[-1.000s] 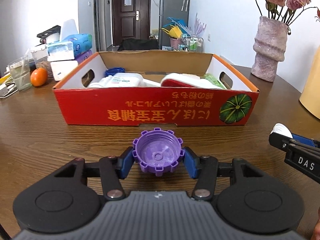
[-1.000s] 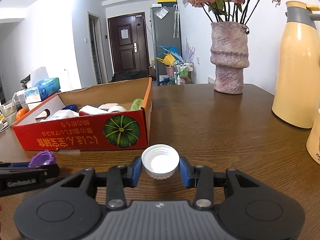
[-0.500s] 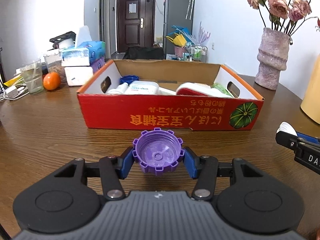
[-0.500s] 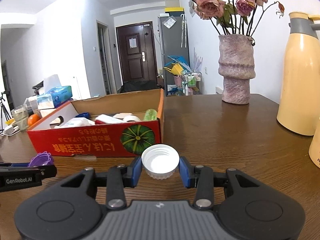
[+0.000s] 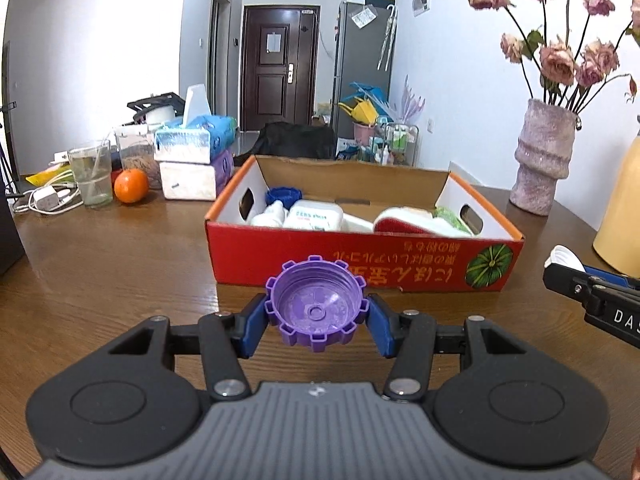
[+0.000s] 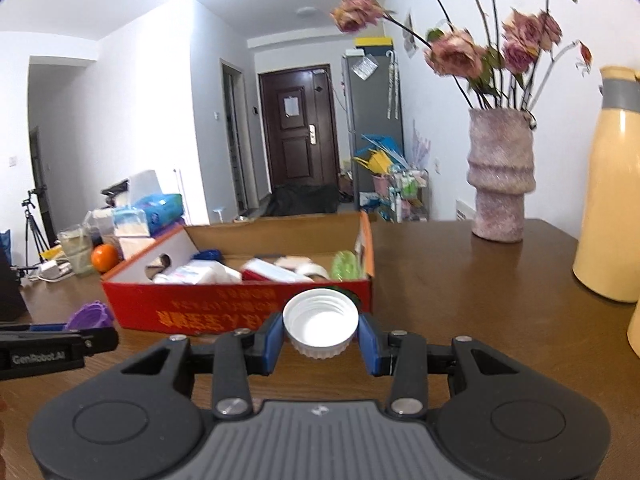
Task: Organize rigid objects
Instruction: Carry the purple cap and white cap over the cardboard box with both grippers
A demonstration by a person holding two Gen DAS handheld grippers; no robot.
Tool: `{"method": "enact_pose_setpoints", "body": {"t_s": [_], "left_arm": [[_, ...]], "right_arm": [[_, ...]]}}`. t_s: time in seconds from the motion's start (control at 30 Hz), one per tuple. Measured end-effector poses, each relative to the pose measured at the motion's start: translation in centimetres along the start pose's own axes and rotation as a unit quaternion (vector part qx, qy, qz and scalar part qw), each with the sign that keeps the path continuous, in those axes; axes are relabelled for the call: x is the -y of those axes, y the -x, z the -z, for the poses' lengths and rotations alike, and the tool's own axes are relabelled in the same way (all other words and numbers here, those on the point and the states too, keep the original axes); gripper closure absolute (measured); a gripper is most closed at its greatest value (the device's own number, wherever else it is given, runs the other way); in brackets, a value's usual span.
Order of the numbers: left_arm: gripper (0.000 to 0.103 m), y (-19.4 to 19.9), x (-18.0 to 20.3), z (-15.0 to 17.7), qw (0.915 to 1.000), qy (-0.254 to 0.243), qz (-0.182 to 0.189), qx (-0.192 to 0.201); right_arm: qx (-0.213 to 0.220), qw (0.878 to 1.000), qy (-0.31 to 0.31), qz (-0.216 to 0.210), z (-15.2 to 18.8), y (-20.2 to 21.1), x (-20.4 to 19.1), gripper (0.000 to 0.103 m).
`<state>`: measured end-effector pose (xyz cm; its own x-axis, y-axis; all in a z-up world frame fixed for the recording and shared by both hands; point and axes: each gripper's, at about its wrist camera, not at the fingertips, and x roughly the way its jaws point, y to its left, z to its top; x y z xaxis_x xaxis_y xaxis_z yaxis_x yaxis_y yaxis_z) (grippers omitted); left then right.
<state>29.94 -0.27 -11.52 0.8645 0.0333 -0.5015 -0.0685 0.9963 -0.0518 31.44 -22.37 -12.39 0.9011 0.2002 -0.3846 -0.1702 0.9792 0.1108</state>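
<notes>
My left gripper (image 5: 316,322) is shut on a purple notched bottle cap (image 5: 315,303), hollow side up, held above the wooden table just in front of the red cardboard box (image 5: 360,260). My right gripper (image 6: 320,338) is shut on a white ribbed cap (image 6: 320,322), also hollow side up, near the box's (image 6: 240,308) right front corner. The box holds white bottles (image 5: 316,216), a blue cap (image 5: 283,194), a red and white item (image 5: 404,222) and a green item (image 5: 448,216). The purple cap (image 6: 90,314) shows at the left of the right wrist view, and the white cap (image 5: 564,257) at the right of the left wrist view.
A pink vase (image 6: 500,184) with dried roses stands behind the box on the right, beside a cream thermos (image 6: 612,188). At the table's far left are tissue boxes (image 5: 192,156), an orange (image 5: 131,185), a glass (image 5: 90,178) and a charger with cable (image 5: 46,200).
Both grippers have risen and tilted up, each still holding its cap. The box now sits lower in both views and more of its inside shows.
</notes>
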Motion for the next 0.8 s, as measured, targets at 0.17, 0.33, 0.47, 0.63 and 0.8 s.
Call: {"method": "enact_pose_setpoints", "body": {"t_s": [0.17,0.33,0.47,0.63,0.8], "left_arm": [[0.049,1.0,-0.4,-1.5,0.9999,0.000,0.004,0.017],[0.049,1.8,-0.4,-3.5,0.9992,-0.002,0.016,0.037],[0.049,2.0,0.0,-5.0,0.9984,-0.006,0.018,0.052],[0.049,1.7,0.1,-6.3,0.9977,-0.002,0.021,0.064],[0.049,0.6,0.0,-7.6,0.9975,0.010,0.020,0.066]], "right_arm": [[0.017,1.000,0.008,-0.013,-1.6,0.4,-1.5,0.064],[0.034,0.999,0.020,-0.020,-3.0,0.6,-2.8,0.064],[0.041,0.999,0.016,-0.025,-4.1,0.2,-3.4,0.064],[0.052,0.998,0.016,-0.029,-5.3,-0.3,-3.9,0.064],[0.060,0.998,0.012,-0.028,-6.4,-1.3,-4.0,0.064]]}}
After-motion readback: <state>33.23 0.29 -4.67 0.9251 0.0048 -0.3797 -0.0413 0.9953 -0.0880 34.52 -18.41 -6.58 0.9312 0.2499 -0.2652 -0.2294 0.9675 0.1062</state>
